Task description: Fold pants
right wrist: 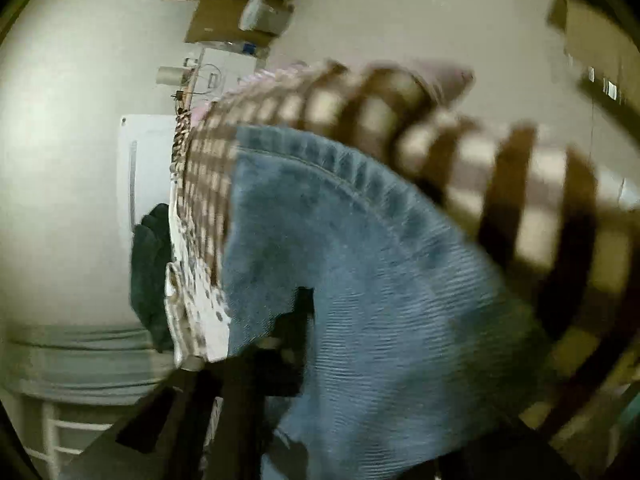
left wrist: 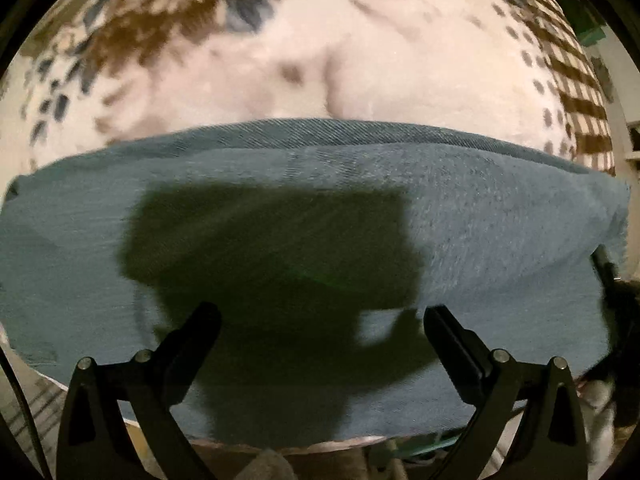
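Left wrist view shows the blue jeans [left wrist: 320,208] already lying doubled flat on the patterned blanket [left wrist: 400,72], the left gripper [left wrist: 322,320] gaping empty above them, while the right gripper [right wrist: 296,312] is clamped on their edge, so more folding likely remains.

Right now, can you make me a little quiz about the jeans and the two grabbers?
1. True or false: the left gripper is open above the jeans.
2. What do the jeans lie on: A a patterned blanket, B a wooden floor, C a glass table?
3. Which gripper is pinching denim?

Key: 1 true. 2 A. 3 The right gripper, shut on the jeans' edge.
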A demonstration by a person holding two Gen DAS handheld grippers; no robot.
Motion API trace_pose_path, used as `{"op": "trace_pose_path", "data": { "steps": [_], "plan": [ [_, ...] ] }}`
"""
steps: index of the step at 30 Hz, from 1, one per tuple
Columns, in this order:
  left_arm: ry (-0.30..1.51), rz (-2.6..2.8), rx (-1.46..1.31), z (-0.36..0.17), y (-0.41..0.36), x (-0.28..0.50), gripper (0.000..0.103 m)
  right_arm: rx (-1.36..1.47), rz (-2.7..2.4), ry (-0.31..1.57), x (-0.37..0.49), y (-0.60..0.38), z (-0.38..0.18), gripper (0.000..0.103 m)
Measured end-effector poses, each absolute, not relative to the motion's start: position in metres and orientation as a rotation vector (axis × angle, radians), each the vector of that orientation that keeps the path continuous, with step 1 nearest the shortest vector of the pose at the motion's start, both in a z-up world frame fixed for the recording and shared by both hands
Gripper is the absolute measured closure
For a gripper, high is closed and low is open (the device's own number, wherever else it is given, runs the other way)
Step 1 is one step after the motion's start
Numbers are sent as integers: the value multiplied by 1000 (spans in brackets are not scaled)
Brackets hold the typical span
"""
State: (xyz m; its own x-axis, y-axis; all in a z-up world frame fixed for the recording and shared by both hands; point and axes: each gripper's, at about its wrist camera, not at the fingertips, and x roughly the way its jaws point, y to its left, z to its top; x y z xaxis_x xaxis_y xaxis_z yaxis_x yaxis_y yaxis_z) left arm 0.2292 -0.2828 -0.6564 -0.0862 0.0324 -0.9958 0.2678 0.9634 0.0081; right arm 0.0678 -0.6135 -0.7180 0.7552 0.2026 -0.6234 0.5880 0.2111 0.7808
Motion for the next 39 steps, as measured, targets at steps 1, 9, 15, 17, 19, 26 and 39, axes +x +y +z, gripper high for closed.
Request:
{"op": "trace_pose_path", "data": {
  "steps": [1, 9, 15, 17, 19, 26, 39],
  "plan": [
    [1642, -200, 253, -656, -284, 229, 0, 1348, -312, 711, 69, -612, -708, 97],
    [1577, -228, 345, -625, -276, 230, 0, 1202, -282, 719, 71, -597, -635, 97],
    [1571, -216, 263, -597, -229, 241, 0, 1029, -206, 743, 95, -551, -567, 97],
    [1574, -196, 219, -589, -200, 245, 0, 981, -174, 758, 106, -530, -549, 97],
    [1577, -172, 178, -581, -169, 246, 0, 934, -132, 777, 119, -502, -534, 97],
    [1577, -6, 11, -553, -18, 241, 0, 745, 45, 900, 169, -351, -518, 97],
    [1544, 185, -255, -571, 171, 198, 0, 110, 240, 1379, 228, -66, -650, 53]
  ]
}}
